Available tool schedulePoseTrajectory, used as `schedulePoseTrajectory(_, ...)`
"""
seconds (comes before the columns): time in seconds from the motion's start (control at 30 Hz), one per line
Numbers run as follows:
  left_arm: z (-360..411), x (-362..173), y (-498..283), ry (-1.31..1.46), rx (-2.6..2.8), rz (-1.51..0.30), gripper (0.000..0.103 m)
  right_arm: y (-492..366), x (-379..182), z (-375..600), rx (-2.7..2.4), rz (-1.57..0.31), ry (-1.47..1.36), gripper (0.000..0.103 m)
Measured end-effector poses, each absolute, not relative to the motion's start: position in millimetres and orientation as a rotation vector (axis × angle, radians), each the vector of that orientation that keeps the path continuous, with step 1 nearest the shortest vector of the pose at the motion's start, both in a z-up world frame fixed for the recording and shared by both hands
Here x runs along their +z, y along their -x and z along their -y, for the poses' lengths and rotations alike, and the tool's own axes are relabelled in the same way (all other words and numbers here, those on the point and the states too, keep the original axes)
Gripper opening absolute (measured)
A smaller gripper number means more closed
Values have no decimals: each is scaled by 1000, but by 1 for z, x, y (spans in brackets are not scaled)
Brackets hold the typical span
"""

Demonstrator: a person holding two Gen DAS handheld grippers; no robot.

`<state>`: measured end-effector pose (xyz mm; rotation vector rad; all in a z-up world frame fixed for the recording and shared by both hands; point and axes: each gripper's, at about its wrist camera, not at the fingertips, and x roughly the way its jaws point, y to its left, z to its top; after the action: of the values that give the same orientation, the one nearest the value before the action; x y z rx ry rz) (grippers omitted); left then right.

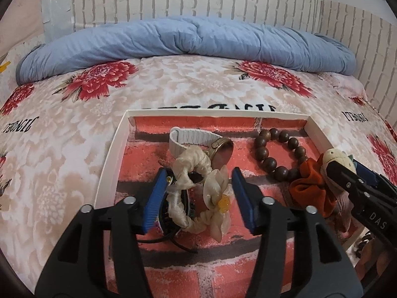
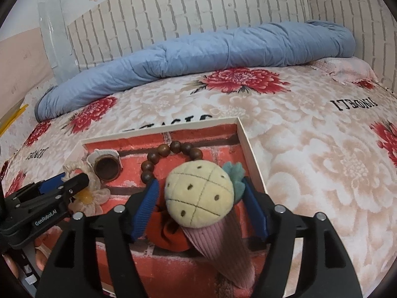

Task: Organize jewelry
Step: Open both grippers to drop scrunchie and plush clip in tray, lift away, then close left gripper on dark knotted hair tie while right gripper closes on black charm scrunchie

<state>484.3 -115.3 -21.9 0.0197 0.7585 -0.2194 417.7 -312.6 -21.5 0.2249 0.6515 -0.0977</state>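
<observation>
We are in a home bedroom: a bed (image 1: pixel 74 129) spread with a plush floral blanket (image 2: pixel 310 149), a rolled blue quilt (image 1: pixel 188 39) along its far edge, a pink pillow (image 2: pixel 347 69) in the corner, and brick-pattern wallpaper (image 2: pixel 198 12) behind.

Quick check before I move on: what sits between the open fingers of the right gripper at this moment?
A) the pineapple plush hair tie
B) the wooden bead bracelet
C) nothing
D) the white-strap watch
A: in the right wrist view the pineapple plush hair tie fills the gap of the right gripper, while the wooden bead bracelet and white-strap watch lie farther back in the tray.
</observation>
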Motion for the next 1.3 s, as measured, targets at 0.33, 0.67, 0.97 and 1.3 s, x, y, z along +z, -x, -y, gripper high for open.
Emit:
schedulePoseTrajectory(0.33, 104, 7, -460, -6, -215, -663, 95, -398, 2, 313, -127, -569, -170, 81)
schedulePoseTrajectory(0.67, 78, 21, -435, 4, -182, -688, 97, -365, 15, 311, -138, -578, -139, 81)
schedulePoseTrajectory(0.97, 36, 28, -385, -40, -118, -703, 98, -311, 21, 310, -151, -597, -130, 81)
schedulePoseTrajectory(1.3, 2, -1, -337, -36, -85, -781, 98, -273, 2, 306, -158, -649, -121, 81)
